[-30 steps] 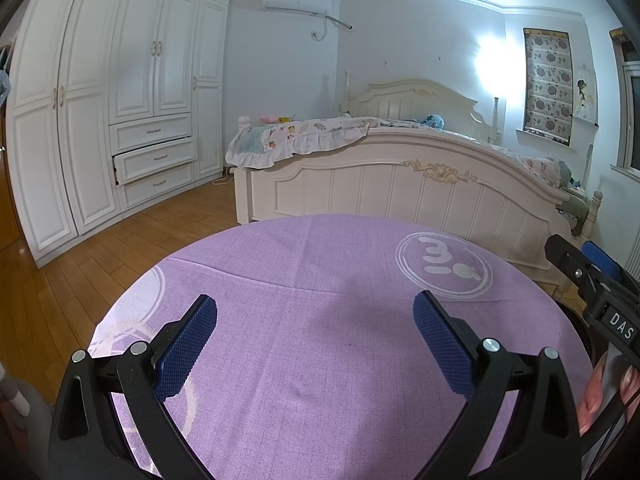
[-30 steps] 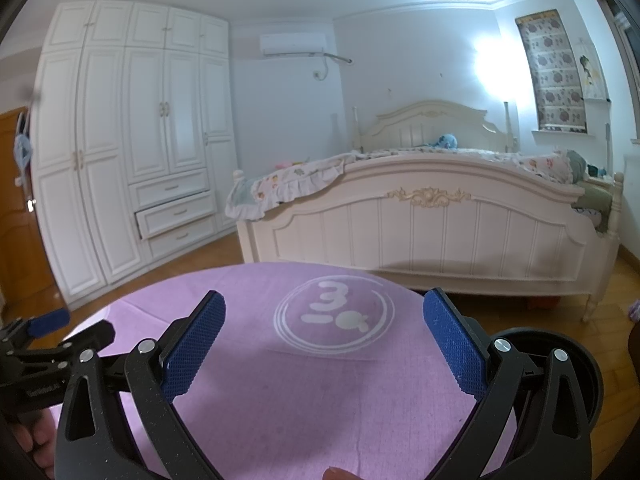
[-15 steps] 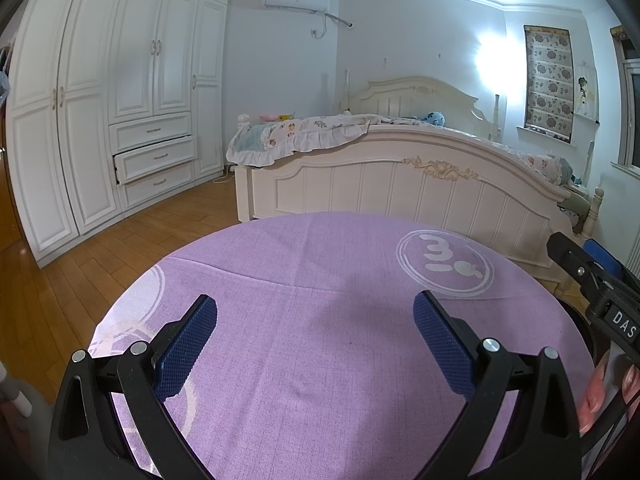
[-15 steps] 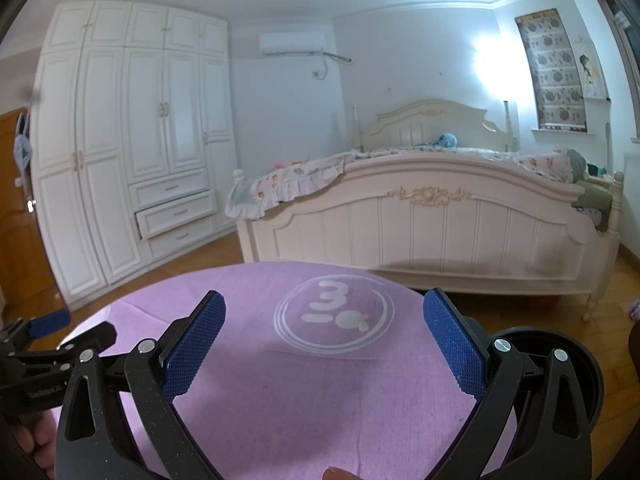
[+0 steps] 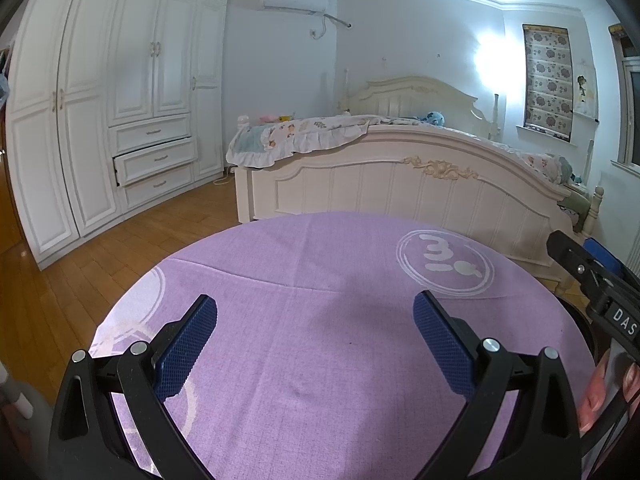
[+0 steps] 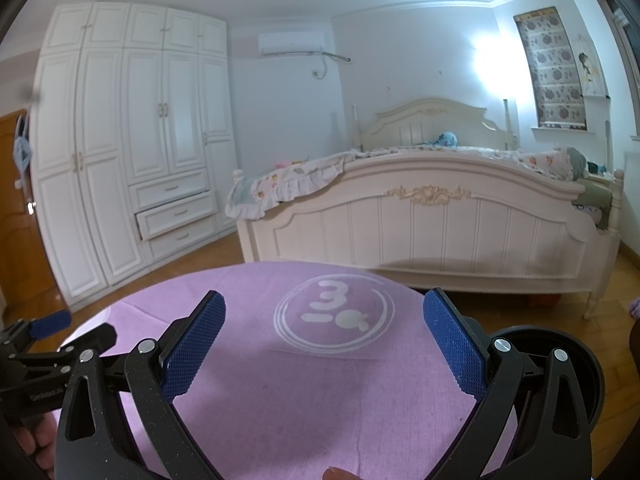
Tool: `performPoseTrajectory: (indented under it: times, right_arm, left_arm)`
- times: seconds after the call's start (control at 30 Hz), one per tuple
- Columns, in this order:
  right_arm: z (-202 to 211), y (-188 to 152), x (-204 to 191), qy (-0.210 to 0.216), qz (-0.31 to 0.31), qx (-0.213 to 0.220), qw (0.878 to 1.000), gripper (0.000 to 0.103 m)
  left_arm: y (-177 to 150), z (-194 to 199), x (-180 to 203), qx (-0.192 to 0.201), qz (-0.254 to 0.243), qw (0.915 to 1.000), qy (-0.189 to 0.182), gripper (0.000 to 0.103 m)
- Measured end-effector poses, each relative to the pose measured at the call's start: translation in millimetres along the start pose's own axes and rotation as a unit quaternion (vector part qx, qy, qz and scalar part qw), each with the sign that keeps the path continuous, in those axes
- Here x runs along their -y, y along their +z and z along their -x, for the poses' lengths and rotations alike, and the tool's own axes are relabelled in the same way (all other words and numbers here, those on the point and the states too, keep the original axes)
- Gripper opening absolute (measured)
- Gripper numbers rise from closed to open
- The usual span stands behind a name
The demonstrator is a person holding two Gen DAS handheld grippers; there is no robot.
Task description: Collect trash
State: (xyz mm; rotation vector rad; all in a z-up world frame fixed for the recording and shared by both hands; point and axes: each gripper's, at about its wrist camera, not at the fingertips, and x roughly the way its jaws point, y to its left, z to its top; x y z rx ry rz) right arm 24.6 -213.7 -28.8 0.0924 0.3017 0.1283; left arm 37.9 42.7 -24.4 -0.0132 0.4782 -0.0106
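both grippers, left gripper (image 5: 315, 338) and right gripper (image 6: 324, 342), gape empty over the purple tablecloth (image 5: 320, 380). no trash in view, so its heft and hold point can't be judged. dark bin (image 6: 576, 354) sits lower right of frame.

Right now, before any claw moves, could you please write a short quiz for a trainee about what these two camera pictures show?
1. True or false: the left claw is shut on a piece of trash.
2. Which thing stands at the right edge of the purple tablecloth, below table height? A) black bin B) white basket C) red bucket
3. Fill the gap: in the white wardrobe, one ______ is pulled partly out.

Key:
1. False: both it and the right claw are open and empty; no trash shows on the cloth.
2. A
3. drawer
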Motion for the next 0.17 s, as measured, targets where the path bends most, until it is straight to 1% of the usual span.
performPoseTrajectory:
  times: [0.17]
  right_arm:
    - [0.1,-0.1,-0.2,0.000,0.000,0.000,1.000,0.098]
  left_arm:
    - [0.2,0.8,-0.5,0.000,0.000,1.0000,0.000,0.098]
